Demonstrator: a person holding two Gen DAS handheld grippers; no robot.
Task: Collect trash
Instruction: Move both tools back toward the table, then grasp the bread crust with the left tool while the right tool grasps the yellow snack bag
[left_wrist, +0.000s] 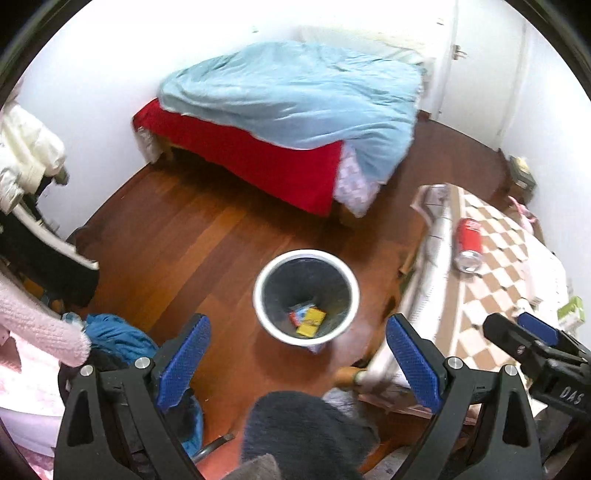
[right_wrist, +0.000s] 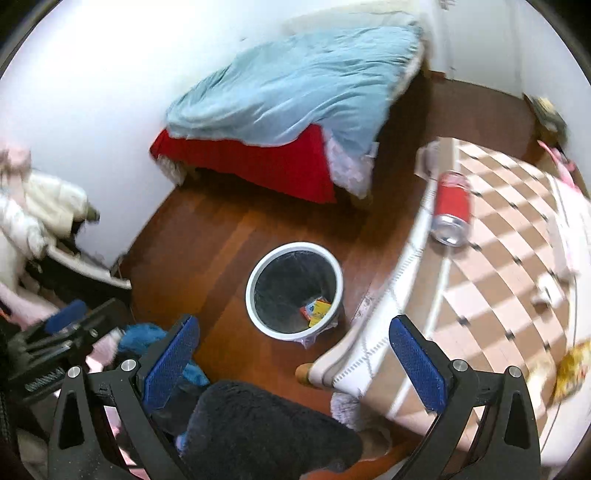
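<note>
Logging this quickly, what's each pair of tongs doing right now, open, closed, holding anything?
Left tongs: open, holding nothing, above the bin.
Right tongs: open, holding nothing; the red can lies untouched on the table.

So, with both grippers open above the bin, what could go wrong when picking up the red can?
1. The can lies on its side near the table edge; a push from the fingers may roll it off to the floor.
2. Its round wall may slip between the pads unless gripped across the middle.
3. The bin stands apart from the table, so an early release could miss it.
</note>
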